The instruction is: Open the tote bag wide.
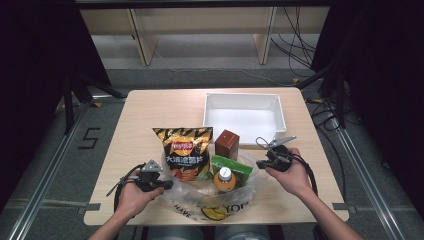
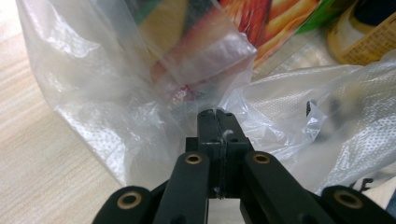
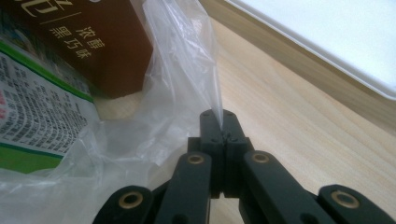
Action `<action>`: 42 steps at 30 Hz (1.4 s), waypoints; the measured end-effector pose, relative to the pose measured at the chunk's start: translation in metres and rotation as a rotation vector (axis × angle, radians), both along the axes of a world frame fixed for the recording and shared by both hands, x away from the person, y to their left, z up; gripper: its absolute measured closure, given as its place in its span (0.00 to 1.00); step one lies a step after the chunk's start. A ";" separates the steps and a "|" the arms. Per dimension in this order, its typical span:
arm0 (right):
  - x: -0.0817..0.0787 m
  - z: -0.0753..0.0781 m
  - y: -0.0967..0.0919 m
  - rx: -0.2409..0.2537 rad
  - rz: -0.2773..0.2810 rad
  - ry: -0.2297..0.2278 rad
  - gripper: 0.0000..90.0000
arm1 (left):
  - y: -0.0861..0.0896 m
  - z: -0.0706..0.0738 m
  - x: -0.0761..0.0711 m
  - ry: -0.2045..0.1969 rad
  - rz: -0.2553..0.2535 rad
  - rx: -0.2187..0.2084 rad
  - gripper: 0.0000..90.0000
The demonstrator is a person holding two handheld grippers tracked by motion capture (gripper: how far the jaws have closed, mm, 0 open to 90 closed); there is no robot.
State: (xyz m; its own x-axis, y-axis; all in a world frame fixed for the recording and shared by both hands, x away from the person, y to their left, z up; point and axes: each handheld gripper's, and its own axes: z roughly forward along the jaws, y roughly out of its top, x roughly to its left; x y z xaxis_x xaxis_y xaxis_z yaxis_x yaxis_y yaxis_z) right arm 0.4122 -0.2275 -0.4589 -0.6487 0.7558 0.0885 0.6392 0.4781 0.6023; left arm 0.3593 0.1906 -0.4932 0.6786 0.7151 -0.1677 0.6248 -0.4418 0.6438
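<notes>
A clear plastic bag (image 1: 196, 199) lies spread at the table's front, with several groceries on it. They are a black and orange chip bag (image 1: 184, 152), a brown box (image 1: 227, 144), a green packet (image 1: 231, 165) and an orange bottle (image 1: 225, 180). My left gripper (image 1: 168, 185) is shut on the bag's left edge; in the left gripper view the film (image 2: 116, 116) is pinched at the closed tips (image 2: 215, 113). My right gripper (image 1: 260, 163) is shut on the bag's right edge (image 3: 180, 74) at its tips (image 3: 222, 115), beside the brown box (image 3: 93, 42) and the green packet (image 3: 32, 107).
A white tray (image 1: 241, 96) stands at the back right of the wooden table (image 1: 150, 110), and its rim (image 3: 327, 42) is close beyond my right gripper. Black stands and cables flank the table on the floor.
</notes>
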 end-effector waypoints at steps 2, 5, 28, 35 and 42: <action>0.001 -0.004 0.000 -0.009 0.001 -0.022 1.00 | 0.000 -0.001 0.000 0.008 0.008 0.005 0.99; 0.002 -0.005 -0.001 -0.022 -0.007 0.010 1.00 | 0.002 -0.003 0.001 0.007 -0.004 0.022 0.99; 0.004 -0.008 -0.002 -0.027 -0.007 0.015 1.00 | 0.010 -0.006 -0.001 0.052 0.039 0.051 0.99; 0.003 0.018 -0.007 0.087 -0.042 -0.075 0.78 | 0.006 -0.002 -0.005 0.028 0.028 0.038 0.97; 0.000 0.067 -0.004 0.228 -0.050 -0.199 0.60 | 0.005 -0.002 -0.006 0.019 0.017 0.027 0.95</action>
State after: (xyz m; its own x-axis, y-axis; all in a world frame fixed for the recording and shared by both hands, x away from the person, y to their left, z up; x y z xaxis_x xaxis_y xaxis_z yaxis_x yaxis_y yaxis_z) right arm 0.4124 -0.2312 -0.3915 -0.6325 0.7628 0.1346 0.5176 0.2869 0.8061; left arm 0.3536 0.1956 -0.4947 0.6632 0.7308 -0.1615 0.6444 -0.4479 0.6197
